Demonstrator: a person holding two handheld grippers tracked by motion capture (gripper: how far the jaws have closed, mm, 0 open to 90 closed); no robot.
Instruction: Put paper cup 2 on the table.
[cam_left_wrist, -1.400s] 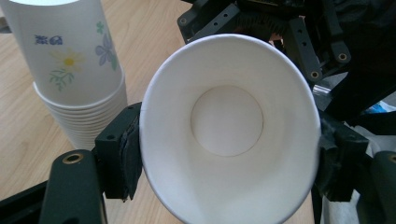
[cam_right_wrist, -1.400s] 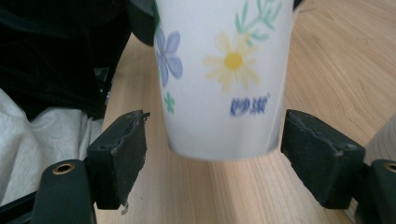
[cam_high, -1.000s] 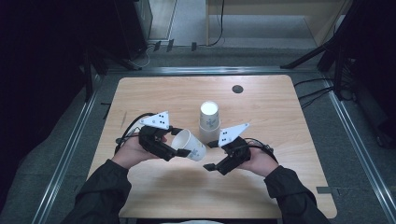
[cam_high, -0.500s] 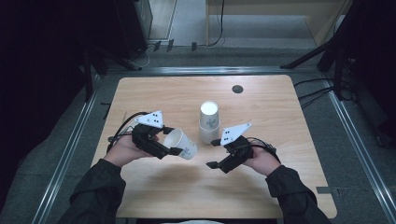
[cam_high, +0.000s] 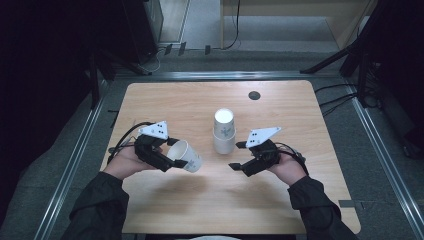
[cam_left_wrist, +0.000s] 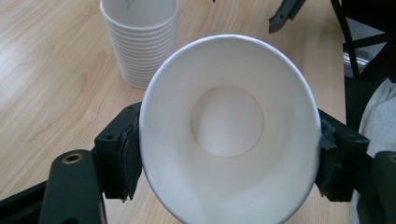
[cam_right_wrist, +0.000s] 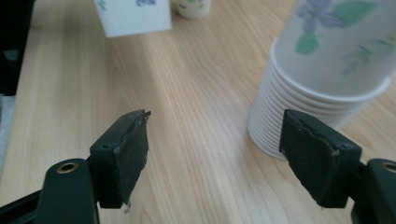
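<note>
**Gripping a single paper cup beside the stack**

Clamping the paper cup (cam_left_wrist: 229, 135) from both sides, the left gripper (cam_high: 167, 155) presses its pads (cam_left_wrist: 128, 154) against the cup wall just below the rim. In the left gripper view the cup's mouth faces the camera and the round bottom is seen inside; the rim looks slightly squeezed into an oval. In the high view the same cup lies tilted on its side, its mouth toward the gripper and its base pointing at the right gripper (cam_high: 239, 156).

The right gripper's jaws stand apart with nothing between them; they have just been closing part of the way. Just beyond its farther jaw stands the stack of cups (cam_high: 224, 131), upright on the table (cam_high: 280, 200).

No brand or writing can be read. The right gripper view shows a printed pattern of violet flowers and green leaves on the stack (cam_right_wrist: 322, 60), and the nested rims as stepped rings. The left gripper view shows those rims (cam_left_wrist: 139, 46) without the flowers. The high view adds a dark round grommet (cam_high: 254, 95) at the table's far edge.
</note>
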